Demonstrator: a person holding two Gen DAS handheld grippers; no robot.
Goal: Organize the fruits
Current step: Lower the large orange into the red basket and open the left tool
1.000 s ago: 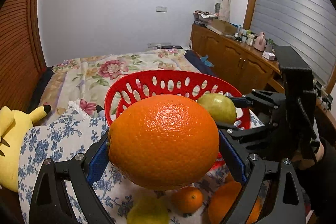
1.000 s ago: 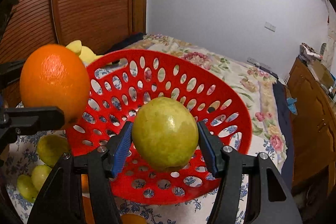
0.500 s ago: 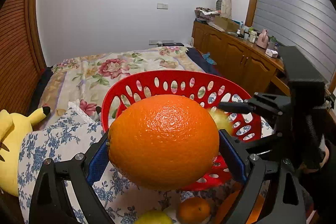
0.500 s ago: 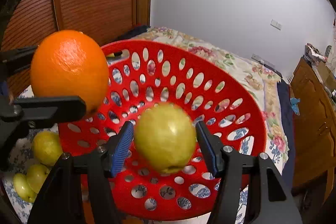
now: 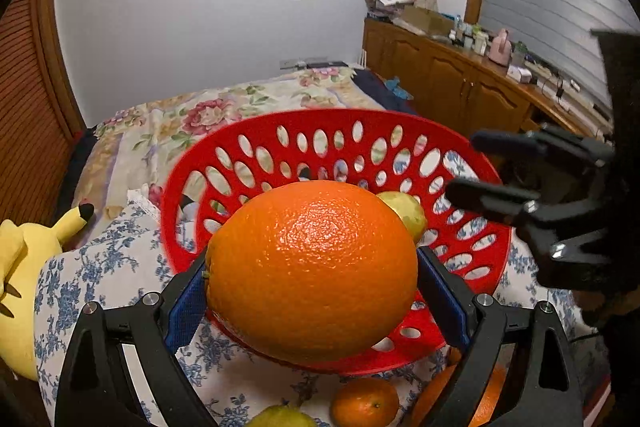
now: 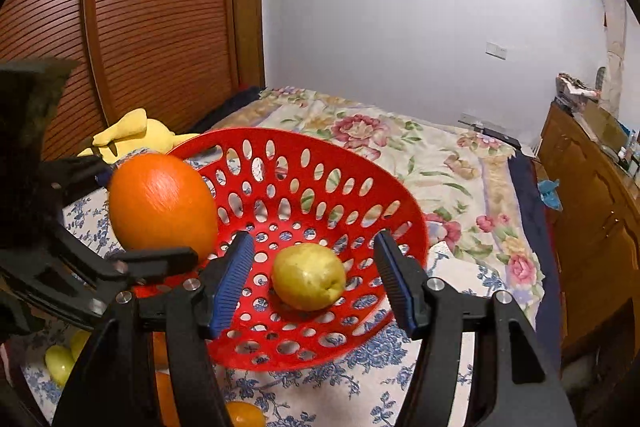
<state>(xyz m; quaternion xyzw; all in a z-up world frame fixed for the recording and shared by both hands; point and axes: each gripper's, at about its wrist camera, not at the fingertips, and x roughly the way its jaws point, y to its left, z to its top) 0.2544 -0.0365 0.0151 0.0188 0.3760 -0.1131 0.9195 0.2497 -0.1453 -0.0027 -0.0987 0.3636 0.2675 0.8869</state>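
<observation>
Your left gripper (image 5: 312, 291) is clamped on the orange (image 5: 312, 283), held just over the near rim of the red basket (image 6: 304, 155) so it can drop inside. Your right gripper (image 6: 314, 275) is released, pads clear of the pear (image 6: 309, 275), which rests on the basket floor. Loose fruit (image 5: 364, 401) waits on the bed's near edge, probably next.
</observation>
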